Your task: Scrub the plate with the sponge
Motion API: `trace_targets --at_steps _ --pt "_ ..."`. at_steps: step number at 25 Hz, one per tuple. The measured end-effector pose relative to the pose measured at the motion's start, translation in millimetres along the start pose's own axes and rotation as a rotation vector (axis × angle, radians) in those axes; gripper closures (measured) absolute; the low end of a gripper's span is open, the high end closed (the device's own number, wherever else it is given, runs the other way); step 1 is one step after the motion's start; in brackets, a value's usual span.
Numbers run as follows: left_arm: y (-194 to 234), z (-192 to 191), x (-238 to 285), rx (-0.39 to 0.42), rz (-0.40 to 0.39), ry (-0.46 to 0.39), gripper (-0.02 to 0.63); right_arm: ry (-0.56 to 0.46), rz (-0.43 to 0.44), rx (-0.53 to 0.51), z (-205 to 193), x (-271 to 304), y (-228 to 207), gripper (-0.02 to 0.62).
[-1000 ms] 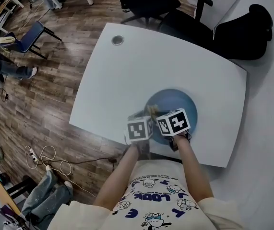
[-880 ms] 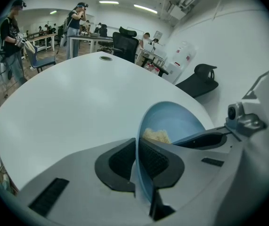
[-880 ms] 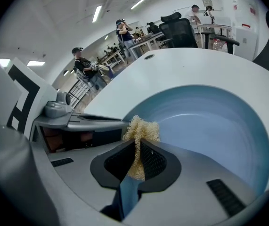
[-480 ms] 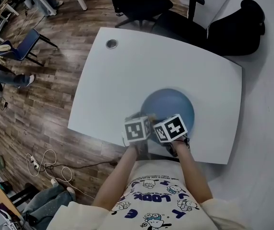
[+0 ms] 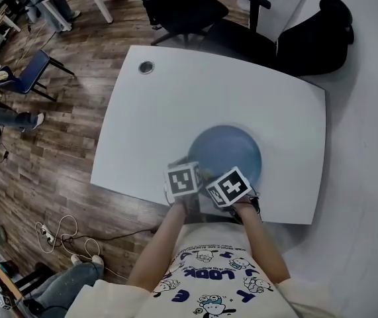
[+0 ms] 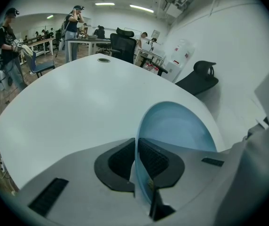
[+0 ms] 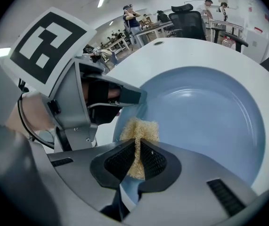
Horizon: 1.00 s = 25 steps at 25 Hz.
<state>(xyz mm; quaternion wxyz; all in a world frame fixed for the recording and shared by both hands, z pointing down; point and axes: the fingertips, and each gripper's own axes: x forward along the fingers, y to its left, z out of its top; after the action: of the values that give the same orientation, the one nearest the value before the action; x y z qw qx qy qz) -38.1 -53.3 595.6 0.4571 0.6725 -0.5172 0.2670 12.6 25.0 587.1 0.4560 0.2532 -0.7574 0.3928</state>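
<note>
A round blue plate (image 5: 227, 152) lies on the white table (image 5: 169, 111) near its front edge. My left gripper (image 6: 136, 161) is shut on the plate's near rim (image 6: 139, 145), seen edge-on between the pads; the plate's bowl (image 6: 179, 128) rises beyond. My right gripper (image 7: 136, 157) is shut on a yellow sponge (image 7: 139, 133), which rests on the plate's inner face (image 7: 205, 112) close to the near-left rim. In the head view both marker cubes, the left (image 5: 183, 179) and the right (image 5: 228, 187), sit side by side over the plate's near edge.
A cable hole (image 5: 146, 66) sits in the table's far left corner. Black office chairs (image 5: 182, 8) stand beyond the table. A dark bag or seat (image 5: 321, 32) lies at the far right. People stand by desks in the background (image 6: 73, 25).
Both grippers and the plate's near edge have shifted slightly toward me and left in the head view; the sponge has drawn back to the plate's near rim.
</note>
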Motion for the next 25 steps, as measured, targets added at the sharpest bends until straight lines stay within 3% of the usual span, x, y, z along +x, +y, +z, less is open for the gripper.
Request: trace_targets --at_steps 25 --pt "-1 7 -7 0.076 0.051 -0.010 0.571 0.065 -0.136 0.037 -46 -43 -59 0.549"
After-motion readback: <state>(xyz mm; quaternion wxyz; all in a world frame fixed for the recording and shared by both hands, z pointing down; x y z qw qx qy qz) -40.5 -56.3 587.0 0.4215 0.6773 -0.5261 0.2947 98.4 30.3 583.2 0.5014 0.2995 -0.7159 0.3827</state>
